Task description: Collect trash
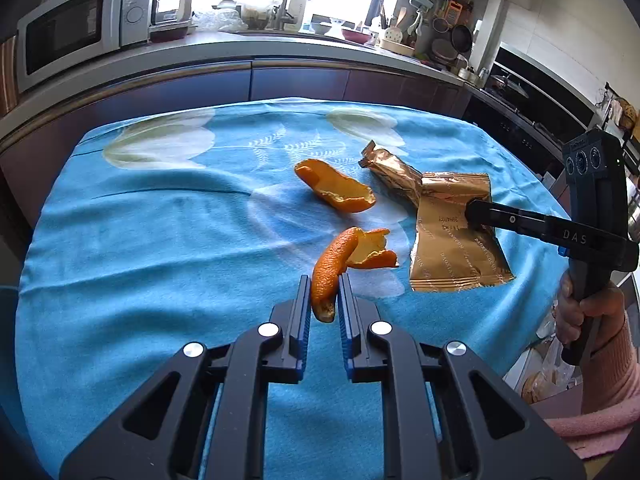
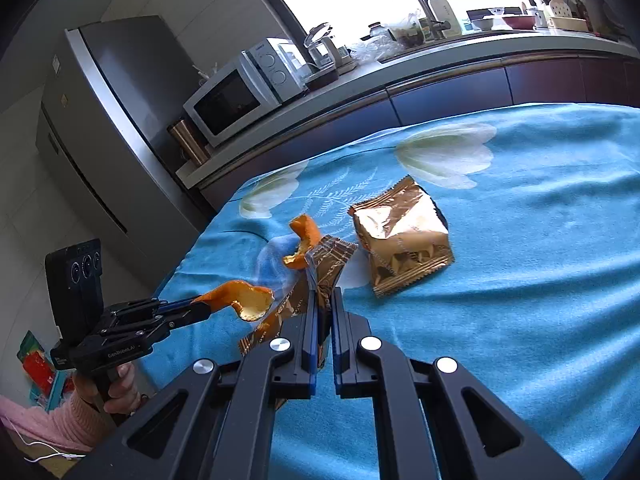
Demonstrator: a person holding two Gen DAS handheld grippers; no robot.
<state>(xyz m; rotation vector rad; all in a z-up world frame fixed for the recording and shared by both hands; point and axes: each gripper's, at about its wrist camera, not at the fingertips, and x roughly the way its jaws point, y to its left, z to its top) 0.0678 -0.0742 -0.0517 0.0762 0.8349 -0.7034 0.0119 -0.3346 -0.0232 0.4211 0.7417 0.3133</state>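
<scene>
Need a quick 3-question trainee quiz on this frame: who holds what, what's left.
1. True or false: the left tongs grip a curled orange peel strip.
2. The right tongs are shut on: A) a flat printed gold foil wrapper; B) a white cup; C) nothing.
3. How many trash pieces lie ungripped on the blue floral cloth?

Key: 1 true. 2 A. 3 two: the boat-shaped orange peel and the crumpled gold foil wrapper.

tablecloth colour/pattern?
Tablecloth: bright blue with white tulip print; clearest in the left wrist view.
</scene>
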